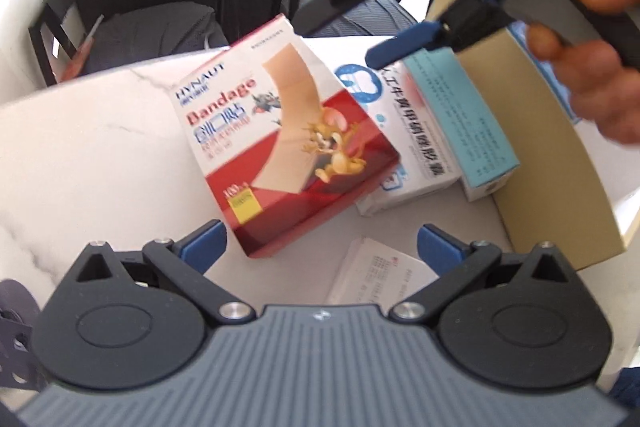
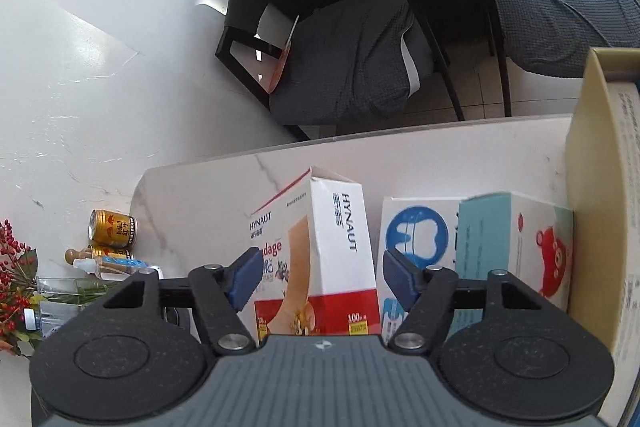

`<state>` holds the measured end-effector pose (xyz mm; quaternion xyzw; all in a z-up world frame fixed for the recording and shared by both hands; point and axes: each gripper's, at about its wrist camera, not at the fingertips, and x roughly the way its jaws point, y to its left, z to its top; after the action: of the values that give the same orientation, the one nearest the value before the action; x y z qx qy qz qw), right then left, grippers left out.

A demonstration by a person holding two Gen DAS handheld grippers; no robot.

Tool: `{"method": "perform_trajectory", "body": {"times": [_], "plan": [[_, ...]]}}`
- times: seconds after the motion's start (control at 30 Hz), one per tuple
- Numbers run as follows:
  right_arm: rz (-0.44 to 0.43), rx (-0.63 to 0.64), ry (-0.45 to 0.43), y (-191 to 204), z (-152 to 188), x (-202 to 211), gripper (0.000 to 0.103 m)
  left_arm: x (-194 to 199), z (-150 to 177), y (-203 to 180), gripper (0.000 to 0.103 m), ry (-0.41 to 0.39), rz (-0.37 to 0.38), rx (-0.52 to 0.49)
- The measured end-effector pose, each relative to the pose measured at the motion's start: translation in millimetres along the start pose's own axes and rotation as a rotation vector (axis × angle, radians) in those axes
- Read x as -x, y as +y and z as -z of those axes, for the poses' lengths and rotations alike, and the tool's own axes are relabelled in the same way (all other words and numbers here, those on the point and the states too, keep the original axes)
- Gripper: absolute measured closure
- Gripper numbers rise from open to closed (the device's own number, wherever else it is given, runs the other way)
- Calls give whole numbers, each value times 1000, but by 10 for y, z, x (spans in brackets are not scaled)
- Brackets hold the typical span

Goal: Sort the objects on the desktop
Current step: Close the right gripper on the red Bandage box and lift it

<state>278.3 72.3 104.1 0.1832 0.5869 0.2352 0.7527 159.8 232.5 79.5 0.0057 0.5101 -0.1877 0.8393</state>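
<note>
A red and white Bandage box [image 1: 288, 135] [image 2: 320, 239] stands tilted on the white marble table [image 1: 92, 155], leaning toward a white box with a blue tooth logo [image 1: 404, 143] [image 2: 416, 227]. A light blue box with a red bear [image 1: 464, 119] [image 2: 520, 243] lies beside that. My left gripper [image 1: 322, 243] is open just in front of the Bandage box's near corner and holds nothing. My right gripper [image 2: 322, 279] is open, with the Bandage box showing between its fingers and the pads not pressing on it. In the left wrist view its blue finger [image 1: 404, 41] hovers above the white box, held by a hand [image 1: 592, 83].
A tall beige carton [image 1: 552, 163] [image 2: 592, 227] walls off the right side. A printed paper slip [image 1: 376, 275] lies near my left gripper. Gold cans [image 2: 114, 225], a small bottle [image 2: 108, 265] and a vase of red berries [image 2: 16, 259] sit at the table's left end. Dark chairs [image 2: 340, 39] stand beyond the far edge.
</note>
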Motion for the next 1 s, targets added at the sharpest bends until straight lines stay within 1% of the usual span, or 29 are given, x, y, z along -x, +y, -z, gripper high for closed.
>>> {"method": "perform_trajectory", "body": {"times": [0.1,0.13,0.2,0.27,0.33,0.5,0.63,0.7,0.8,0.9,0.97,1.0], "plan": [[-12,41,17,40,-189,-114,29,21,-30,14,0,-18,35,6],[-19,57,34,57,-249,-169,25,15,-42,19,0,-19,41,8],[-39,76,82,73,-361,-301,20,-9,-31,30,0,-5,24,-2],[-45,63,134,50,-430,-435,20,-34,-26,29,0,5,12,-5],[-17,75,145,43,-451,-524,20,-43,-27,38,0,3,14,4],[-41,121,176,85,-491,-665,15,-23,-39,66,0,-2,29,26],[-31,123,225,66,-495,-786,15,-46,-21,87,0,11,30,37],[-44,123,240,63,-469,-815,15,-51,-15,99,0,11,29,40],[-52,137,237,99,-415,-803,16,-59,-16,115,0,11,31,49],[-71,123,230,119,-385,-765,21,-77,-21,127,0,13,28,58],[-71,114,215,135,-367,-720,26,-84,-19,144,0,17,24,67],[-73,110,206,144,-359,-690,36,-84,-13,159,0,19,23,74]]}}
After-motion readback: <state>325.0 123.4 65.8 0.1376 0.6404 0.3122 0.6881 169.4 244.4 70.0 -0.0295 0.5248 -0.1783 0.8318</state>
